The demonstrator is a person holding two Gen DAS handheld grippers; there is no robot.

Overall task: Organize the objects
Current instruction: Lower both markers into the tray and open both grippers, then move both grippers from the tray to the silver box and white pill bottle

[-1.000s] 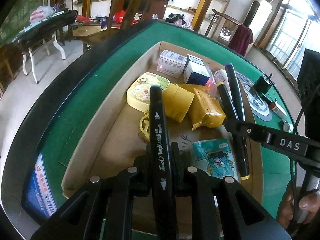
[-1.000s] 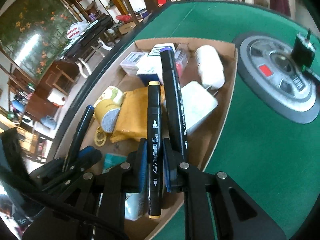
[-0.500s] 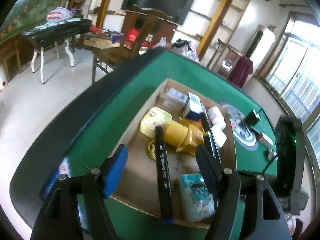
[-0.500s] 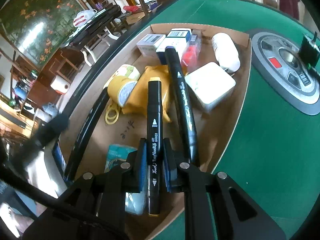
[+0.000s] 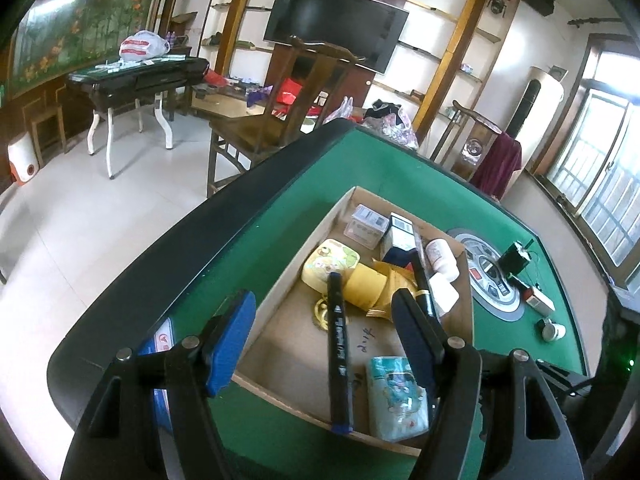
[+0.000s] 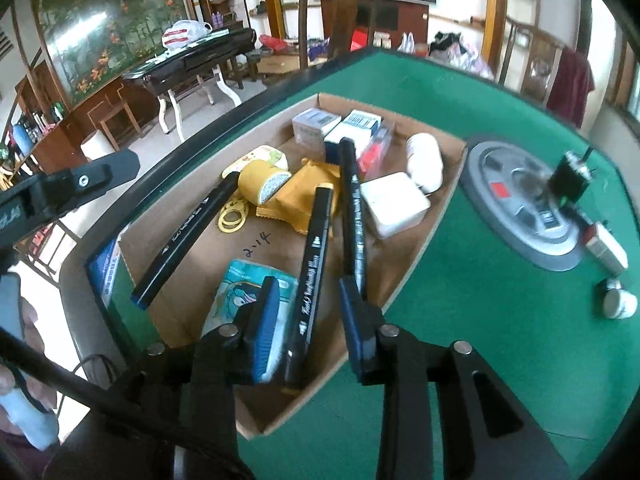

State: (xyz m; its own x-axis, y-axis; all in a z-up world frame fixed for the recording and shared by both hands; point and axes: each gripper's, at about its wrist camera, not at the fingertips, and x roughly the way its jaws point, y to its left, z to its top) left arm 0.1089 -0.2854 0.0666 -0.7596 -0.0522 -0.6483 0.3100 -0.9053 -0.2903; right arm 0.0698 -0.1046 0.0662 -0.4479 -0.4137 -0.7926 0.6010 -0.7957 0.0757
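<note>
A shallow cardboard box [image 5: 288, 304] [image 6: 430, 224] sits on the green table. Three black markers lie in it. One marker [image 5: 338, 352] [image 6: 188, 236] lies at the left with its end on the box's near edge. A second marker [image 6: 312, 276] lies between my right gripper's fingers. A third marker [image 6: 354, 212] lies beside it. My left gripper [image 5: 324, 340] is open and raised above the box. My right gripper [image 6: 310, 316] is open over the box's near edge. Yellow tape [image 5: 364, 290], a yellow pouch [image 6: 308, 196], a tissue pack [image 5: 396, 396] and small boxes also lie inside.
A round grey dial [image 6: 524, 204] with a small black device [image 6: 574, 178] sits on the table right of the box. A small white cup [image 6: 618, 300] stands near it. The table's black rim [image 5: 168, 264] runs along the left. Chairs and a side table stand beyond.
My right gripper opened and let its marker drop into the box. My left gripper, open since half a second ago, rose and drew back from its released marker.
</note>
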